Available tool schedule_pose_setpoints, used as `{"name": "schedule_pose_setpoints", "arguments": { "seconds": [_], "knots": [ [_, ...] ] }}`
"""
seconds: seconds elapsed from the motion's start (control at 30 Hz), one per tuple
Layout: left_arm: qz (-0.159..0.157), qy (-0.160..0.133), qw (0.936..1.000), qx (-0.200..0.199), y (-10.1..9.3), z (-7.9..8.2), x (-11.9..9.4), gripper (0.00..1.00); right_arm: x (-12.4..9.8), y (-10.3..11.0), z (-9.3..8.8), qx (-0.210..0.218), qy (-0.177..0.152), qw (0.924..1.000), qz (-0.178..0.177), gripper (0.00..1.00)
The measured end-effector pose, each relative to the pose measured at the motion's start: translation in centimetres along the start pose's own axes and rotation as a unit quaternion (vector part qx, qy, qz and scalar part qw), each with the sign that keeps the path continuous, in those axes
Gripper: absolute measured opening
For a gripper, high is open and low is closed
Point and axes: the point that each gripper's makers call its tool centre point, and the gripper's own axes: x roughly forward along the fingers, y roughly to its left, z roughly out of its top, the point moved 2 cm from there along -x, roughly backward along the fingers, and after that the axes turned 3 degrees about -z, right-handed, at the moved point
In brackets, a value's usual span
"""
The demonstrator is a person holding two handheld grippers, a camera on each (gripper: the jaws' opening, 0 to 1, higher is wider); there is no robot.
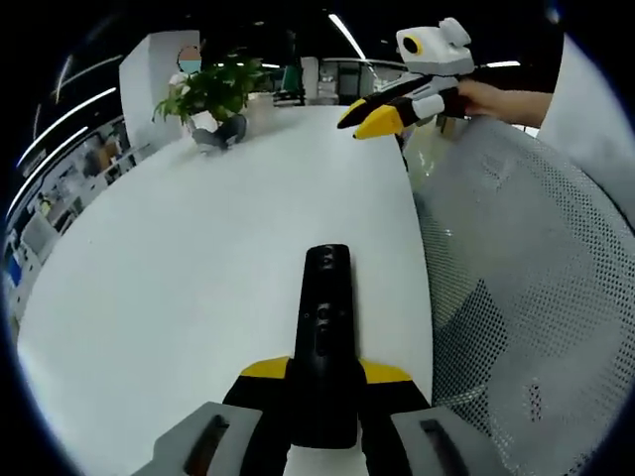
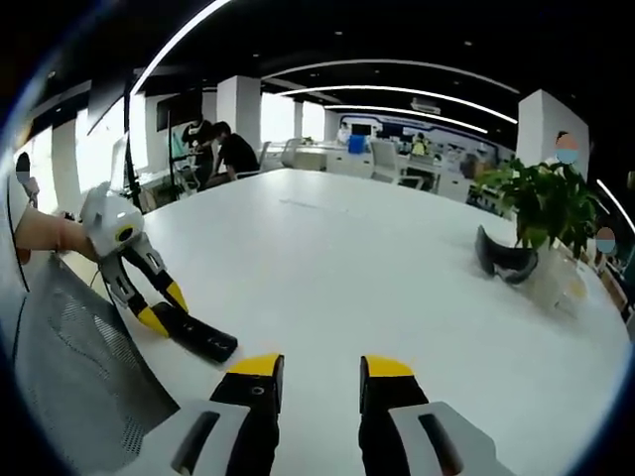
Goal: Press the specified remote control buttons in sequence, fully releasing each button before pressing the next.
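A black remote control (image 1: 324,327) lies lengthwise on the white table (image 1: 179,258), near its edge, buttons facing up. My left gripper (image 1: 325,371) is shut on its near end, a yellow-tipped jaw on each side. In the right gripper view the remote (image 2: 201,339) points out over the table (image 2: 347,248) from the left gripper (image 2: 166,307), which a hand holds. My right gripper (image 2: 320,367) stands open above the table with nothing between its jaws, well apart from the remote. In the left gripper view the right gripper (image 1: 369,117) hovers at the far table edge.
A potted plant (image 2: 546,203) and a dark goggle-like object (image 2: 504,260) stand on the table; the plant (image 1: 213,89) is also in the left gripper view. A grey mesh chair (image 1: 526,278) sits beside the table edge. People stand at desks (image 2: 223,149) far behind.
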Motion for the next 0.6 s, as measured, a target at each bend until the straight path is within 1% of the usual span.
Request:
{"name": "schedule_pose_setpoints", "arguments": {
  "seconds": [0.2, 0.3, 0.33, 0.43, 0.53, 0.57, 0.6],
  "knots": [
    [-0.004, -0.006, 1.0000, 0.005, 0.0, -0.1, -0.1, 0.24, 0.0, 0.4, 0.2, 0.008, -0.005, 0.9998, 0.015, 0.26],
    [-0.006, -0.011, 0.9999, 0.007, -0.2, -0.2, -0.2, 0.24, 0.0, 1.0, 0.7, 0.021, -0.010, 0.9988, 0.042, 0.24],
    [-0.007, -0.011, 0.9999, 0.007, -0.1, -0.2, -0.1, 0.24, 0.1, 1.4, 0.8, 0.023, -0.012, 0.9981, 0.056, 0.23],
    [-0.010, -0.009, 0.9999, 0.011, -0.1, -0.1, -0.1, 0.24, 0.3, 2.4, 1.2, 0.022, -0.009, 0.9961, 0.085, 0.21],
    [-0.011, -0.014, 0.9998, 0.013, -0.1, -0.2, -0.1, 0.24, 0.4, 3.4, 1.6, 0.022, -0.006, 0.9924, 0.121, 0.17],
    [-0.011, -0.016, 0.9997, 0.014, -0.1, -0.3, -0.2, 0.24, 0.5, 3.5, 1.8, 0.023, -0.004, 0.9920, 0.124, 0.17],
    [-0.011, -0.019, 0.9997, 0.014, -0.1, -0.3, -0.1, 0.24, 0.7, 3.9, 2.0, 0.022, -0.001, 0.9901, 0.139, 0.16]
  ]
}}
